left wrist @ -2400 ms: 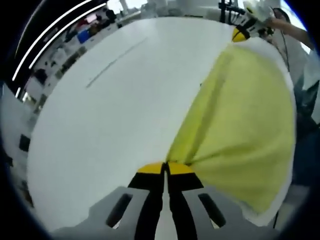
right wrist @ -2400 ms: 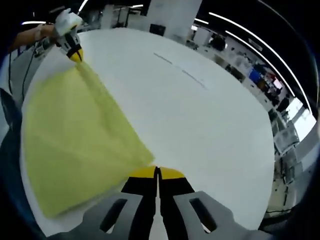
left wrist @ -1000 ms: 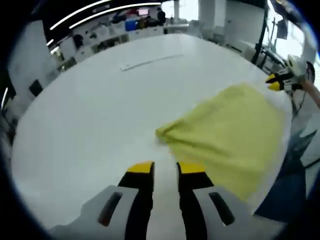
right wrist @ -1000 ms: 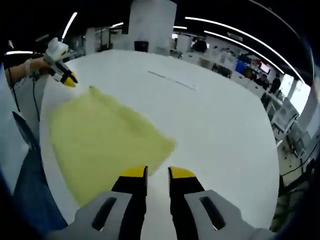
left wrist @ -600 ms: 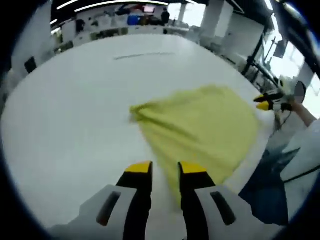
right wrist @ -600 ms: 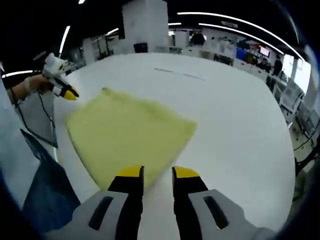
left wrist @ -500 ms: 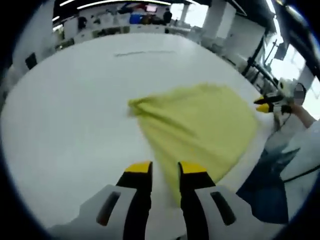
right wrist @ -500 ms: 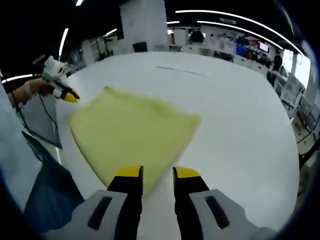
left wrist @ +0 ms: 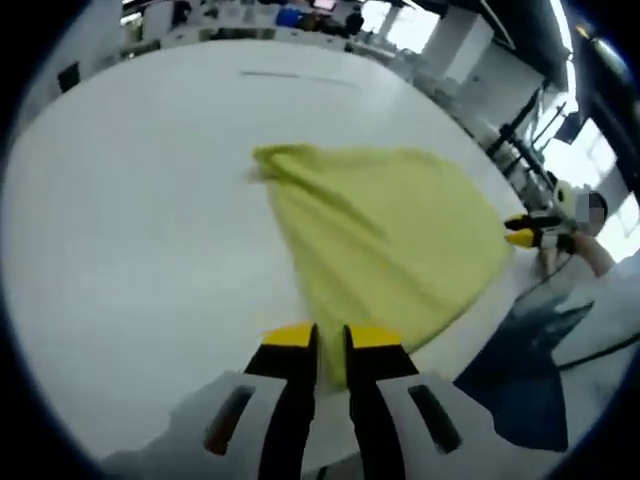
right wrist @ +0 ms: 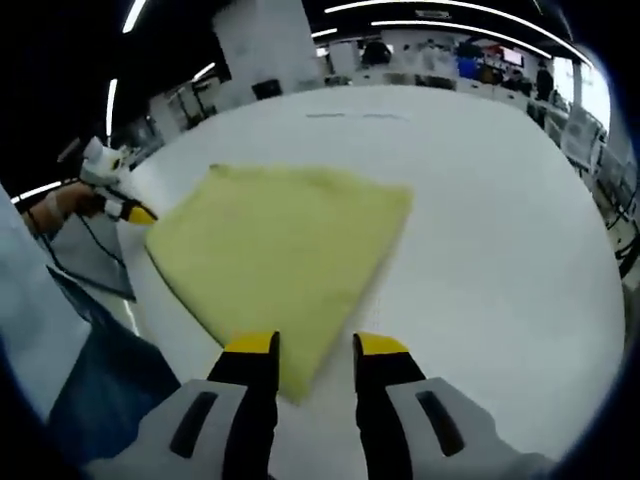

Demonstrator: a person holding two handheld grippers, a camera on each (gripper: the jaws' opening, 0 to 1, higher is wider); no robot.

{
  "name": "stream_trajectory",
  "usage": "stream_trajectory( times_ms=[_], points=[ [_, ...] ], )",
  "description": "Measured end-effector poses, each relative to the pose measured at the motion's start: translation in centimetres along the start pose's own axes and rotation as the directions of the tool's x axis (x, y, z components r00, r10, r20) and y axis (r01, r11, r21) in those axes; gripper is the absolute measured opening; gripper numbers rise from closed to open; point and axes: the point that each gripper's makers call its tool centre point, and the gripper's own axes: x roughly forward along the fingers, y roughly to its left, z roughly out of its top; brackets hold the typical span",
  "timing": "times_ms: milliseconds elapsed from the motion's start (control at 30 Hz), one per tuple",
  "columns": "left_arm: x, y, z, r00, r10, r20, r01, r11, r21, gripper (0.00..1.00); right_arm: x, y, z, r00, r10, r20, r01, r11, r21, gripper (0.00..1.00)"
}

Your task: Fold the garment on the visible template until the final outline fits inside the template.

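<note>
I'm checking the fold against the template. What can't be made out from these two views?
- Template outline: only a faint, blurred line far across the white table, left gripper view; too small to trace.
- Yellow garment: its near corner runs between the right hand-held gripper jaws, right gripper view; layers underneath hidden.
- Left hand-held gripper: whether its narrowly parted jaws touch cloth is unclear.
</note>
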Motion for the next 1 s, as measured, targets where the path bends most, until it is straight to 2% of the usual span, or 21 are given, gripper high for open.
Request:
stream_trajectory(
  times_ms=[433, 633, 867, 1000],
  points=[
    [0.1, -0.6, -1.2, 0.999, -0.01, -0.032, 0.009, 0.999, -0.031, 0.05, 0.1, 0.4, -0.3, 1.0, 0.025, 0.003, -0.026, 0.997, 0.073, 0.24],
    [0.3, -0.8, -1.4, 1.0, -0.01, -0.021, 0.008, 0.998, -0.061, 0.02, 0.2, 0.6, -0.5, 1.0, 0.023, 0.007, -0.024, 0.996, 0.089, 0.21],
    [0.1, -0.9, -1.3, 1.0, 0.0, -0.019, -0.001, 0.998, -0.063, 0.0, -0.2, 0.5, -0.3, 1.0, 0.002, 0.0, -0.002, 0.999, 0.053, 0.15],
    [-0.1, -1.7, -1.0, 0.999, -0.026, -0.018, 0.026, 0.999, -0.03, 0.0, -0.5, 0.4, 0.0, 1.0, -0.009, 0.003, 0.009, 0.999, 0.037, 0.05]
  ],
)
